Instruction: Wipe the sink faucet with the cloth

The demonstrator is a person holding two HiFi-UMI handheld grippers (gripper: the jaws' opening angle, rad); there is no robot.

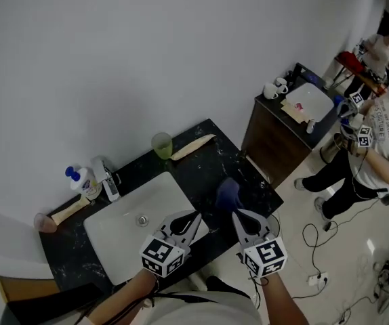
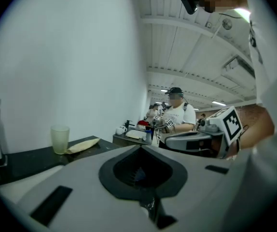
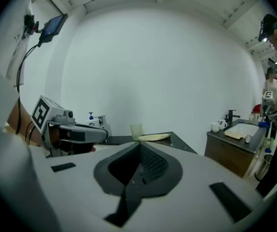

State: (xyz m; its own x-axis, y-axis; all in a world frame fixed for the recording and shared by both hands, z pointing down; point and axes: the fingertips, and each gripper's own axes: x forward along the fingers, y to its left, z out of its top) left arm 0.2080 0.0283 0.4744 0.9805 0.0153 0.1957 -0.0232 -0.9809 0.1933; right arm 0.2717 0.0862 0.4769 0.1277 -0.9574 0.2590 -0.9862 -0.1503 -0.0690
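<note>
The sink is set in the desk; the faucet stands behind its far left corner, a bottle just left of that; at the desk's back edge, a cup with a second cloth just right of it; the cloth lies right of the sink — just beyond the right gripper, the left gripper over the sink's near right rim.

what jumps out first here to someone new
The left claw and right claw, both shut and empty, poke in at the bottom of the head view, each bearing a marker cube. Just beyond them a white sink sits in a black counter, with a blue cloth lying to its right.
</note>
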